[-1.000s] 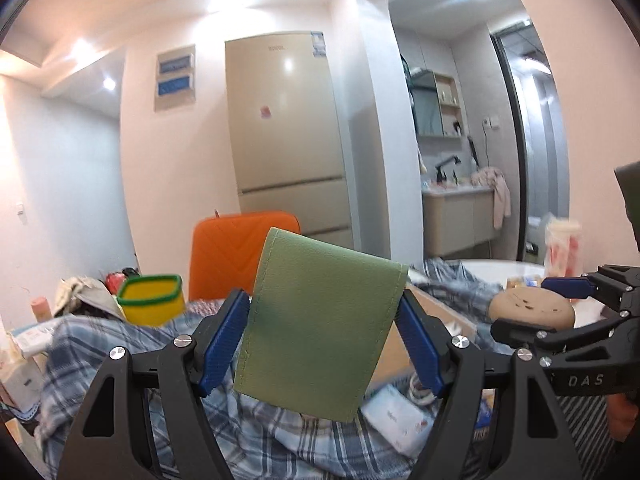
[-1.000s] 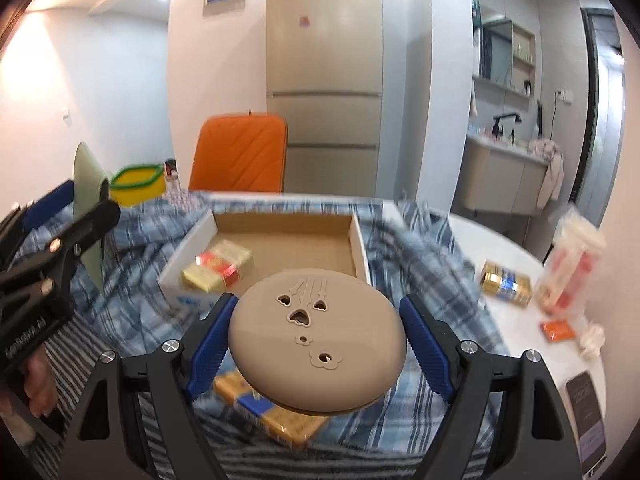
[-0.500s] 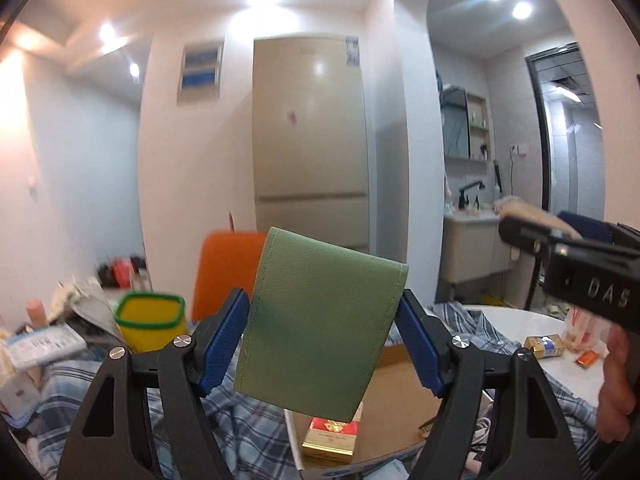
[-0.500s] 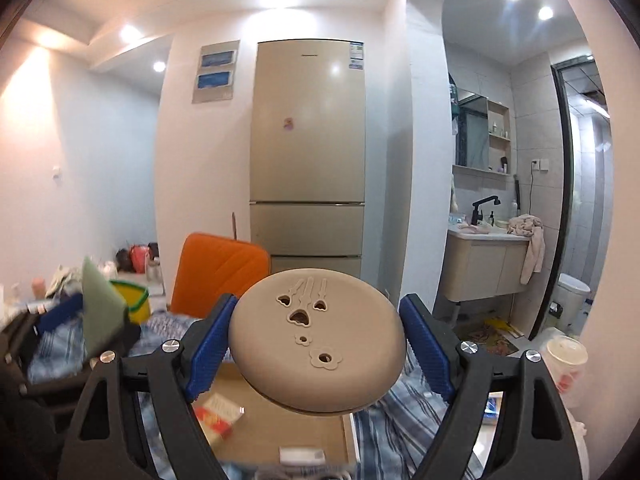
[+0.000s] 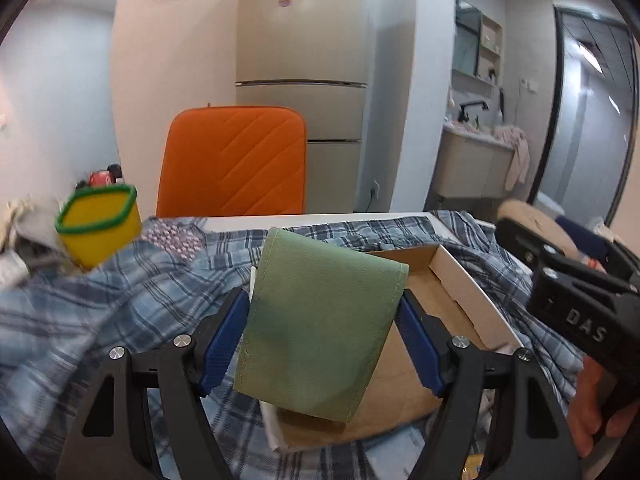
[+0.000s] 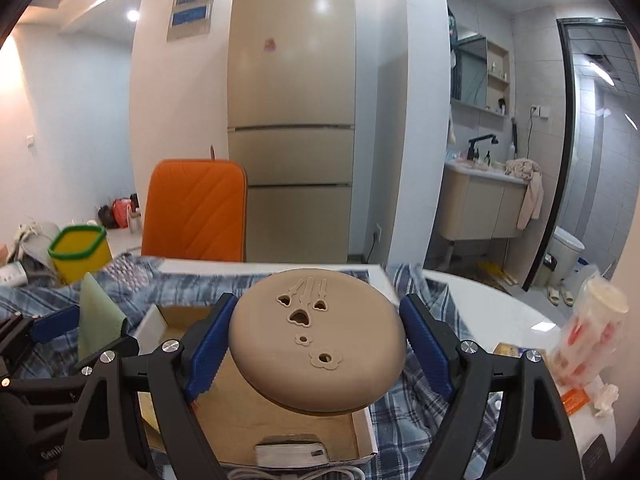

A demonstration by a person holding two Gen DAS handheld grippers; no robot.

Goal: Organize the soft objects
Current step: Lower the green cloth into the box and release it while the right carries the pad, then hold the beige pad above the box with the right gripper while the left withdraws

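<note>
- Left gripper (image 5: 322,330) clamps a folded green fabric pad (image 5: 320,330), long axis upright, tilted right, over the shallow cardboard box (image 5: 460,280).
- Right gripper (image 6: 316,342) clamps a flat round beige cushion (image 6: 316,342), face tilted up, above the box's open floor.

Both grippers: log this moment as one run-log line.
left gripper: shut on green pad | right gripper: shut on tan round cushion | both over cardboard box on plaid cloth

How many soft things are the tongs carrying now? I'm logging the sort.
2: a green pad in the left tongs and a tan round cushion in the right tongs, both over the box. Others may be hidden.
</note>
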